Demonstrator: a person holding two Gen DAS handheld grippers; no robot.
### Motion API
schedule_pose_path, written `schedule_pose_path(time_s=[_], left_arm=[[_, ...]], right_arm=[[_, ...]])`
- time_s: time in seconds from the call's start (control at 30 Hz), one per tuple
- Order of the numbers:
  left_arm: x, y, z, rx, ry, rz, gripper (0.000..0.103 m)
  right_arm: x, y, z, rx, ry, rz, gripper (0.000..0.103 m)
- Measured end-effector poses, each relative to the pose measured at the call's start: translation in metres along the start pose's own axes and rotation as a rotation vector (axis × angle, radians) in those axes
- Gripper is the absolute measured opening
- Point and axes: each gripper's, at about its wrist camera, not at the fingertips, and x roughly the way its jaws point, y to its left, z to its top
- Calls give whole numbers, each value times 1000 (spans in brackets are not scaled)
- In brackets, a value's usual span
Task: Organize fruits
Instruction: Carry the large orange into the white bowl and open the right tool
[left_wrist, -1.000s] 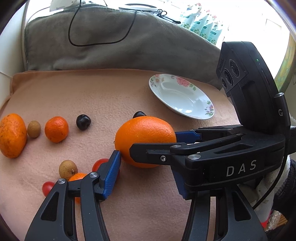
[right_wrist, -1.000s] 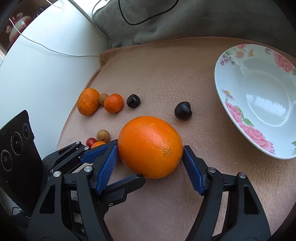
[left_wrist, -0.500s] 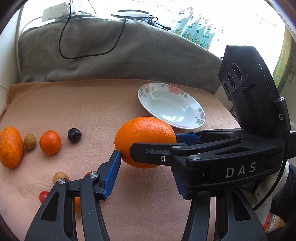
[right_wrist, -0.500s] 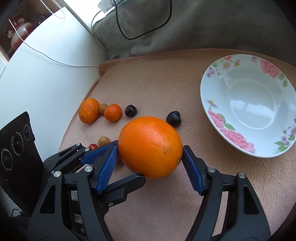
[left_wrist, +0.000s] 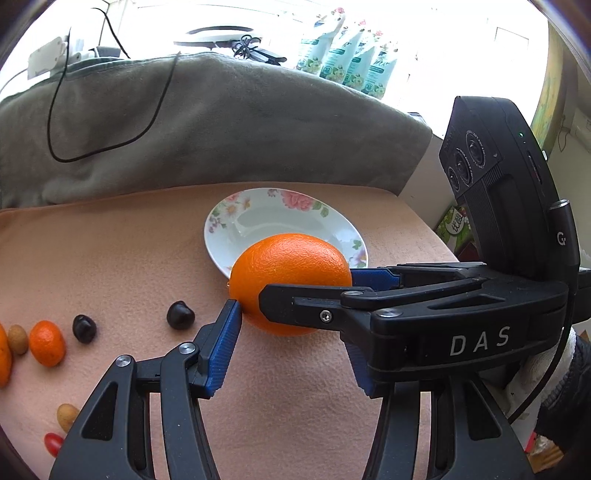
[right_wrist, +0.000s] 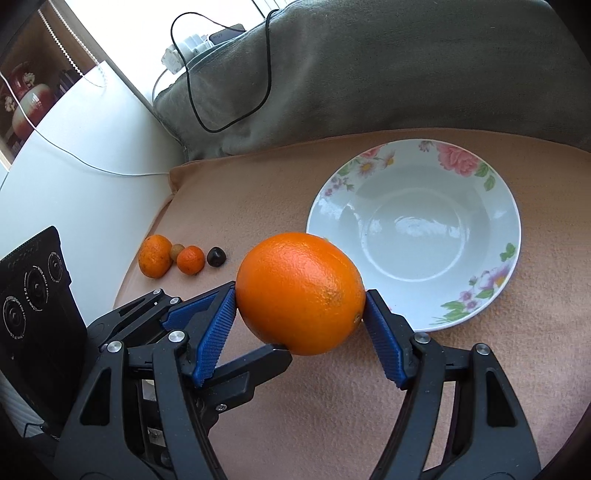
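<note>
A large orange (left_wrist: 291, 266) (right_wrist: 300, 291) is held up in the air between both grippers. My right gripper (right_wrist: 300, 314) is shut on it, blue pads on both its sides. My left gripper (left_wrist: 291, 332) also brackets it: its left pad (left_wrist: 223, 347) touches the orange, its right pad is hidden behind the right gripper's body. The empty floral plate (right_wrist: 491, 291) (left_wrist: 221, 229) lies just beyond the orange, on the peach cloth (right_wrist: 258, 192).
Small fruits lie at the left on the cloth: two mandarins (right_wrist: 154, 255) (right_wrist: 190, 260), a longan (right_wrist: 176, 251), two dark cherries (left_wrist: 180, 314) (left_wrist: 84, 328), another longan (left_wrist: 67, 417), a cherry tomato (left_wrist: 53, 443). A grey blanket (left_wrist: 221, 122) with a black cable rises behind.
Both grippers have lifted the orange off the cloth and carried it toward the plate; the plate now sits right behind it and the small fruits lie farther off.
</note>
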Motion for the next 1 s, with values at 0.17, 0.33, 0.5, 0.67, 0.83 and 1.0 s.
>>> schedule_pose_path(time_s=[0.17, 0.33, 0.5, 0.67, 0.83, 1.0], left_arm=[[10, -9, 4, 6, 11, -4, 53], [14, -12, 4, 7, 15, 11, 54], [17, -13, 5, 10, 20, 21, 54], [22, -10, 5, -2, 36, 18, 54], [17, -2, 3, -20, 29, 27, 54], [10, 6, 3, -34, 16, 37, 54]], right_arm=[[-3, -12, 2, 18, -3, -8, 73], [3, -17, 5, 35, -5, -6, 73], [5, -19, 9, 33, -6, -10, 73], [7, -29, 12, 81, -13, -25, 73], [7, -52, 13, 177, -27, -19, 74], [-4, -49, 13, 142, -82, -78, 74]])
